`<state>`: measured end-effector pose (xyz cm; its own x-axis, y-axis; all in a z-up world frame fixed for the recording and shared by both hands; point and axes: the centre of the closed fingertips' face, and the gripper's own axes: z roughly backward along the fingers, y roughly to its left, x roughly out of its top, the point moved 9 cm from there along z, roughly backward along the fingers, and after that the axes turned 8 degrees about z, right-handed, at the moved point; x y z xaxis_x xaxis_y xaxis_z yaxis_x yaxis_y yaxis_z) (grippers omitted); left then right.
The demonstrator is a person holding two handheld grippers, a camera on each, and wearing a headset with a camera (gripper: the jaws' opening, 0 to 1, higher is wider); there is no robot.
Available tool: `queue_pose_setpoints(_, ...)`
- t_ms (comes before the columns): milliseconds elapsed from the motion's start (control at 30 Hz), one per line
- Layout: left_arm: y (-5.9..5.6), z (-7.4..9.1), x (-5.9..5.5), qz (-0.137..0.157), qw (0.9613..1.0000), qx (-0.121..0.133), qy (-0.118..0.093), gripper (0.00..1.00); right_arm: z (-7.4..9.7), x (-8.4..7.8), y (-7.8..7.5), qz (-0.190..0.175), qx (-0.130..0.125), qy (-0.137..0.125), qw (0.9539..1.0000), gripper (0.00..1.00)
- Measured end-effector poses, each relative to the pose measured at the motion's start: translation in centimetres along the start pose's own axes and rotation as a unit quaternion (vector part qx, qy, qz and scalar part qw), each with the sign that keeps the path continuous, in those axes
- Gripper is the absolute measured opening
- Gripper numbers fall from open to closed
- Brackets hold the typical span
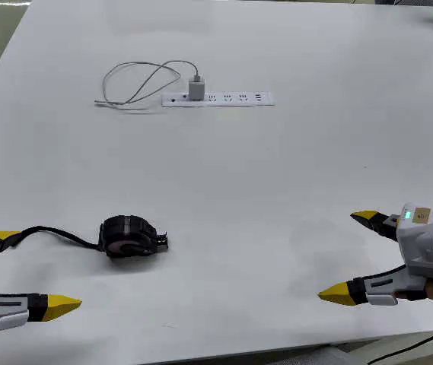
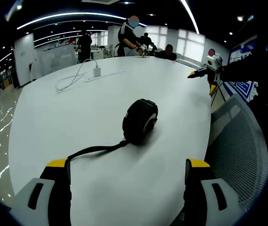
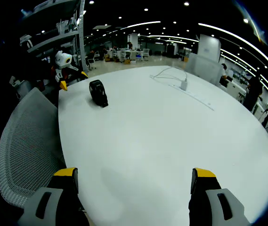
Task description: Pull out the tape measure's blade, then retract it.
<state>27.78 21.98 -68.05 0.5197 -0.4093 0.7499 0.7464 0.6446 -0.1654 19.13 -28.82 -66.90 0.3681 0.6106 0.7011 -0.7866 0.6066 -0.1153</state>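
Tabletop: a broad white tabletop (image 1: 292, 175), seen from the head view with both grippers at its near edge.
Tape measure: a round black tape measure with a dark case (image 1: 130, 236) lies on its side on the tabletop, near the front left, well apart from the right gripper.
Strap: a black wrist strap (image 1: 56, 234) runs from the case towards the left gripper's far jaw; its end lies just beside that yellow tip, and whether the two touch cannot be told.
Left gripper: the yellow-tipped left gripper (image 1: 37, 270) hangs over the tabletop with its jaws spread wide and nothing between them, pointing at the tape measure.
Right gripper: the yellow-tipped right gripper (image 1: 349, 255) is at the front right, its jaws likewise wide apart and empty.
Far side: a long white power strip (image 1: 218, 99) with a white charger (image 1: 196, 89) plugged in, and a looped white cable (image 1: 136, 82) beside it.
Beside the tabletop: a grey mesh chair back (image 3: 25, 141).
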Motion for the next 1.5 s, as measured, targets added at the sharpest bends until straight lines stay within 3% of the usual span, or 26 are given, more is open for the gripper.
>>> queue_pose_setpoints(267, -0.1, -0.3, 0.4, 0.001, 1.0000, -0.003, -0.001, 0.99, 0.1, -0.5, -0.1, 0.001, 0.000, 0.005, 1.0000, 0.99)
queue_pose_setpoints(1000, -0.1, -0.9, 1.2, -0.020, 0.9997, -0.011, 0.012, 0.97, 0.6, 0.0, -0.5, 0.004, -0.002, 0.006, 1.0000, 0.99)
queue_pose_setpoints(1500, 0.1, -2.2, 4.0, -0.067, 0.9967, -0.038, 0.027, 0.95, -0.1, 1.6, -1.1, 0.013, 0.013, 0.011, 0.9998, 0.99)
